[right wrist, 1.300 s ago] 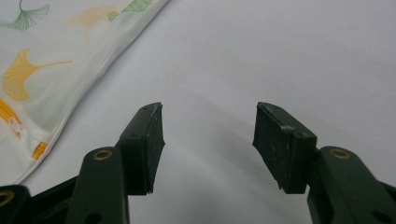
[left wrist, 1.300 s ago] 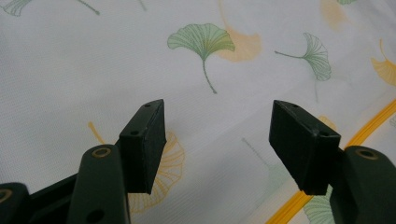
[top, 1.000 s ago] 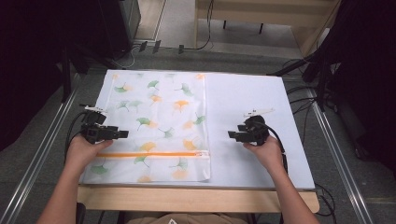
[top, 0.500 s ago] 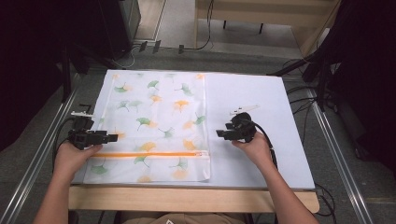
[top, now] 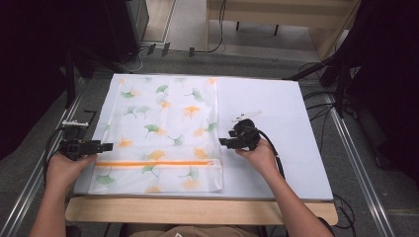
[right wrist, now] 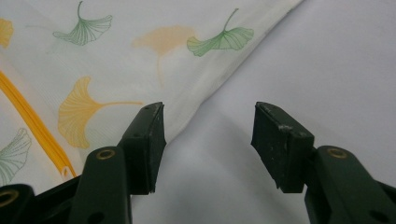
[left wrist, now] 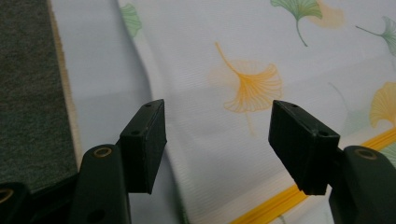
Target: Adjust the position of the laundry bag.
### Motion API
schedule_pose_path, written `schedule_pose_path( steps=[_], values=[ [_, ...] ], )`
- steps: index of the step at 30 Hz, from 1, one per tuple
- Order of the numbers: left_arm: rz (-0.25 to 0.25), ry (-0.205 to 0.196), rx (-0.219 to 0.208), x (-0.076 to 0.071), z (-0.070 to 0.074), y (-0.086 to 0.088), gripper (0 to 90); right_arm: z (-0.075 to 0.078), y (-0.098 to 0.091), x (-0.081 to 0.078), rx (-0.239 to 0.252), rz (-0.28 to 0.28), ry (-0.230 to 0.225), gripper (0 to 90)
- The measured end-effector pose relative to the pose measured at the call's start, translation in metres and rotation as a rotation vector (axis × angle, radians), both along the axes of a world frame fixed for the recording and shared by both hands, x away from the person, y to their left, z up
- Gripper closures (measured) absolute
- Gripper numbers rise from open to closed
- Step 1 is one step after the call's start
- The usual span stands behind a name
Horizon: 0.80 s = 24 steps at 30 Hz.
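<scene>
Two grippers flank a white mesh bag (top: 160,133) printed with green and orange ginkgo leaves, which lies flat on the left half of a pale sheet (top: 286,143) covering the table (top: 197,210). An orange zipper (top: 153,163) runs across the bag near its edge closest to the person.

At the bag's left edge, the left gripper (top: 106,146) is held in the person's left hand (top: 66,168), pointing toward the bag at a level just above the zipper. In the left gripper view its jaws stand spread apart with nothing between them; the bag's left border and an orange leaf print (left wrist: 250,84) lie beneath the gap, and the zipper (left wrist: 275,200) crosses under the right-side jaw.

At the bag's right edge, the right gripper (top: 223,142) is held in the right hand (top: 257,155), pointing toward the bag's side near the zipper's end. In the right gripper view its jaws are likewise spread and empty, hovering over the bag's edge, with leaf-printed mesh (right wrist: 116,70) under one jaw and bare sheet (right wrist: 327,60) under the other. The zipper's end (right wrist: 51,144) lies just beside the near jaw.
</scene>
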<state>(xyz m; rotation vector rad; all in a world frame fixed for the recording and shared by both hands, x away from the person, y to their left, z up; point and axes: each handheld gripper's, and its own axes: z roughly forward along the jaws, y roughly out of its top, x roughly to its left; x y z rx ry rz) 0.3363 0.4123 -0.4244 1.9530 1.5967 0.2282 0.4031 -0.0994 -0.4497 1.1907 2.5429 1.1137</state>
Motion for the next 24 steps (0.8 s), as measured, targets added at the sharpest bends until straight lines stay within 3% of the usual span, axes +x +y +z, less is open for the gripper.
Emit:
schedule_pose_path(
  steps=[7, 11, 19, 23, 24],
  values=[
    [0.04, 0.005, 0.011, 0.002, -0.005, 0.013, 37.0, -0.006, 0.018, 0.002, -0.016, -0.004, -0.014, 43.4],
    [0.042, 0.01, 0.019, 0.003, -0.008, 0.014, 37.0, -0.01, 0.027, 0.009, -0.026, -0.027, -0.019, 48.1],
    [0.044, 0.012, 0.03, 0.005, -0.012, 0.014, 37.4, -0.017, 0.041, 0.019, -0.052, -0.051, -0.017, 49.3],
    [0.033, 0.021, 0.01, 0.006, -0.012, 0.011, 55.1, -0.019, 0.046, 0.021, -0.053, -0.065, -0.042, 54.4],
    [0.037, 0.052, -0.021, 0.007, -0.012, 0.008, 59.5, -0.019, 0.047, 0.02, -0.067, -0.068, -0.055, 59.4]
  ],
)
